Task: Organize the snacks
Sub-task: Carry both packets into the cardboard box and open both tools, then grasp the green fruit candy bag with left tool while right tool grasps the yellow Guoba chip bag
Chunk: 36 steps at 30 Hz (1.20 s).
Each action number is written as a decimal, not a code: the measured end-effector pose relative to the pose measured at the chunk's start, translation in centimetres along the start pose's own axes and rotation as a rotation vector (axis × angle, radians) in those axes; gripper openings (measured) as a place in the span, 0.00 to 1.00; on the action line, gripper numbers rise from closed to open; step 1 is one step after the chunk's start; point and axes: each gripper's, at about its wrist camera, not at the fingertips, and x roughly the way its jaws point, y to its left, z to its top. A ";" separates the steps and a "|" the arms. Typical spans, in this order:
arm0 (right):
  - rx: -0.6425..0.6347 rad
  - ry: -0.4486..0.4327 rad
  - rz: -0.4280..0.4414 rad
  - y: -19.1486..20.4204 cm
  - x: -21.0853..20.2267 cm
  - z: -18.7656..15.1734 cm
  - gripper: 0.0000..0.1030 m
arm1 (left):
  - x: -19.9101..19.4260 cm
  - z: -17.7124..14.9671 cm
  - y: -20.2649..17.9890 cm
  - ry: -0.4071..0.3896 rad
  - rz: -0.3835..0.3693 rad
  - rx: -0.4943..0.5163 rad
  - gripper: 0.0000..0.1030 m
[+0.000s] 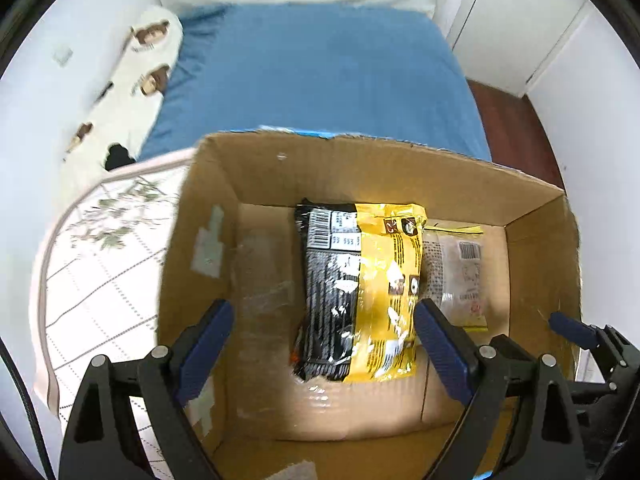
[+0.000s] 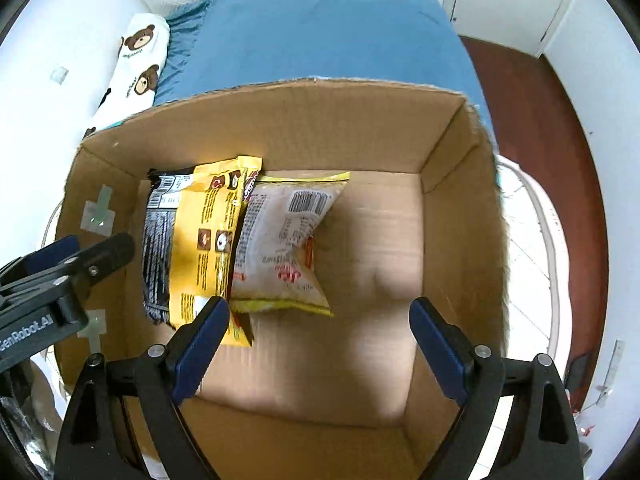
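An open cardboard box [image 1: 360, 168] [image 2: 304, 120] holds two snack bags lying flat on its floor. A black and yellow bag [image 1: 356, 292] [image 2: 192, 236] lies left of a clear bag with yellow trim [image 1: 456, 268] [image 2: 280, 244] and partly overlaps it. My left gripper [image 1: 324, 352] hangs open above the box, over the black and yellow bag, with nothing between its fingers. My right gripper [image 2: 320, 344] also stands open above the box floor, its left finger just beside the bags, touching neither. The right gripper's blue fingertip [image 1: 568, 326] shows at the far right of the left wrist view.
The box stands on a white quilted pad [image 1: 100, 272] at the foot of a bed with a blue sheet [image 1: 320, 68]. A bear-print pillow [image 2: 140, 64] lies along the wall. Dark wood floor [image 2: 536, 120] and white cupboard doors [image 1: 520, 28] are to the right.
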 end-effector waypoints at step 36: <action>-0.063 -0.006 0.169 3.6 -4.2 -21.1 0.90 | -1.7 -23.5 7.7 0.112 0.080 -0.076 0.89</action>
